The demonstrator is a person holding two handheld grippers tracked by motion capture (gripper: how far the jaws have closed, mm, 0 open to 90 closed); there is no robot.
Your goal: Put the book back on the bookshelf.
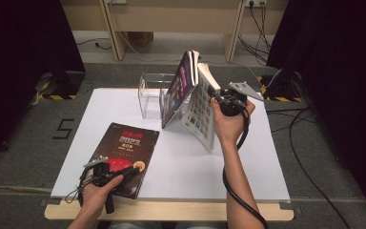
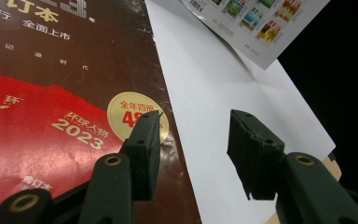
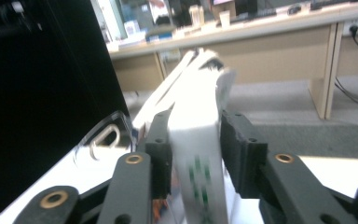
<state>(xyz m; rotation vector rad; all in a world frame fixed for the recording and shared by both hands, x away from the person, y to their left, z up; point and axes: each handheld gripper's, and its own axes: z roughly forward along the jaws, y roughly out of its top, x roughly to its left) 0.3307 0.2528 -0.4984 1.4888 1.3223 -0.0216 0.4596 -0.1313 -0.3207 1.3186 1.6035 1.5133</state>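
Note:
Two books lean against each other like a tent at the back of the white board (image 1: pixel 181 167). One has a purple cover (image 1: pixel 178 88). The other is thick and white with small pictures on its cover (image 1: pixel 201 112) (image 3: pixel 198 154) (image 2: pixel 256 18). My right gripper (image 1: pixel 213 99) (image 3: pixel 196 140) has the white book's edge between its jaws; the pads stand close beside its two faces without squeezing it. A dark magazine with a red patch (image 1: pixel 124 148) (image 2: pixel 51 93) lies flat at the front left. My left gripper (image 1: pixel 133 171) (image 2: pixel 193 140) hovers open over its near right corner, empty.
A clear acrylic book stand (image 1: pixel 150 95) (image 3: pixel 102 135) is behind the purple book. Bare white board (image 2: pixel 205 84) stretches between magazine and books. Black curtains flank the table, cables (image 1: pixel 310 157) trail on the floor at right, and wooden desk legs (image 1: pixel 114 33) stand beyond.

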